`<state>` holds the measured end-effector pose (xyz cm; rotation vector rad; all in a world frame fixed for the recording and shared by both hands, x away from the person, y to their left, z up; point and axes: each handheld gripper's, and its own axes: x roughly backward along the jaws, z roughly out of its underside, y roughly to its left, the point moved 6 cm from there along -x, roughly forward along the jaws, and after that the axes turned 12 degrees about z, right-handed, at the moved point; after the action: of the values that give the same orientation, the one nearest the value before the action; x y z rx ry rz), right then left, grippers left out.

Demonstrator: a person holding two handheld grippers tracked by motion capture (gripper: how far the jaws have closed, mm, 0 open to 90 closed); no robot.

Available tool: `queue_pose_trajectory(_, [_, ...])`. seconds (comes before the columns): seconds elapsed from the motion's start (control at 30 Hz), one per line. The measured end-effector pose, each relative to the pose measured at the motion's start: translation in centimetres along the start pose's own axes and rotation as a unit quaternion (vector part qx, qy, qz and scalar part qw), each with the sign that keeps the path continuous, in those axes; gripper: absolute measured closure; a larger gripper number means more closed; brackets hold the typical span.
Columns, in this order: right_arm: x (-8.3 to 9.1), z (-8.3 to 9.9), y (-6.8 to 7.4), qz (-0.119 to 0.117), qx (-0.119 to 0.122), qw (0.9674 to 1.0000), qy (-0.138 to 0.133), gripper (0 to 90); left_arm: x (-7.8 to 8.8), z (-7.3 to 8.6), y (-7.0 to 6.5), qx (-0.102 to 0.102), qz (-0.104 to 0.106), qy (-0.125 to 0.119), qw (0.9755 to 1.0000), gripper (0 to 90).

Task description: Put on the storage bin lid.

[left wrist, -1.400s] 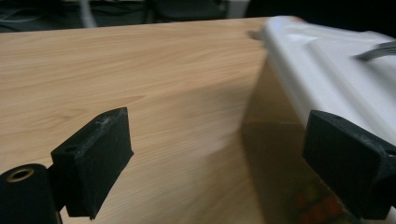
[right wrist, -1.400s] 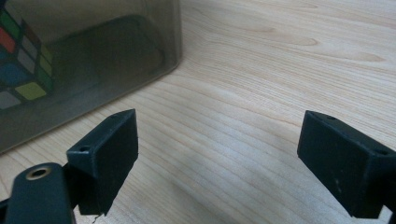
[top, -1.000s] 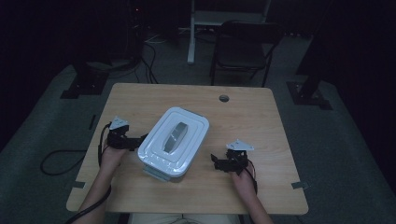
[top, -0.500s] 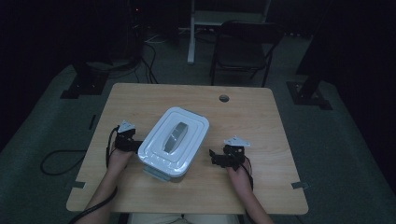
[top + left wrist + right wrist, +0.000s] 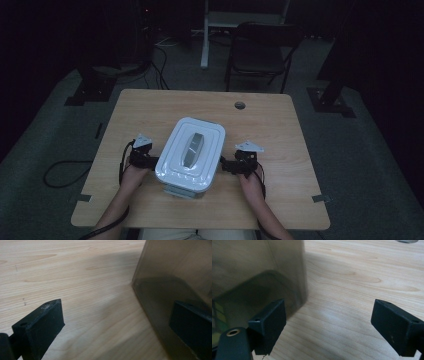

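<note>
Flanking lidded box (image 5: 190, 152), wide-open claws

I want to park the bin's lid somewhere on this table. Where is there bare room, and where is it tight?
Bare wood lies behind the lidded bin, up to the cable hole, and along the table right of the right gripper. It is crowded beside the bin, where the left gripper and right gripper flank it with open fingers.

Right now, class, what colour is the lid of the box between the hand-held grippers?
White, with a grey handle at its middle; the lid shows best in the high view.
</note>
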<state>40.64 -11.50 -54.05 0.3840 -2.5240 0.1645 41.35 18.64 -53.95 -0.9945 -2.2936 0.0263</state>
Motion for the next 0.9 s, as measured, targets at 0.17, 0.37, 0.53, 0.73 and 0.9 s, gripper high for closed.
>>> queue_pose_trajectory(0.17, [0.6, -0.2, -0.3, -0.006, -0.005, 0.9999, -0.009, 14.4, -0.3, 0.1, -1.5, -0.002, 0.001, 0.014, 0.9999, 0.5])
queue_pose_trajectory(0.37, [0.8, -0.2, -1.5, -0.003, 0.001, 1.0, -0.003, 14.7, -0.9, 0.2, -2.5, -0.003, 0.019, 0.016, 0.9997, 0.5])
queue_pose_trajectory(0.53, [1.2, 0.3, -2.7, -0.007, 0.002, 1.0, 0.003, 14.7, -2.0, -0.1, -3.7, -0.012, 0.03, 0.021, 0.9992, 0.6])
queue_pose_trajectory(0.73, [1.6, 0.7, -4.4, 0.0, 0.0, 1.0, 0.003, 14.6, -3.2, -0.6, -5.1, -0.026, 0.044, 0.031, 0.9982, 0.6])
queue_pose_trajectory(0.9, [1.9, 1.0, -5.8, 0.01, -0.013, 0.9999, 0.002, 14.6, -4.2, -0.8, -6.2, -0.031, 0.063, 0.033, 0.997, 0.6])
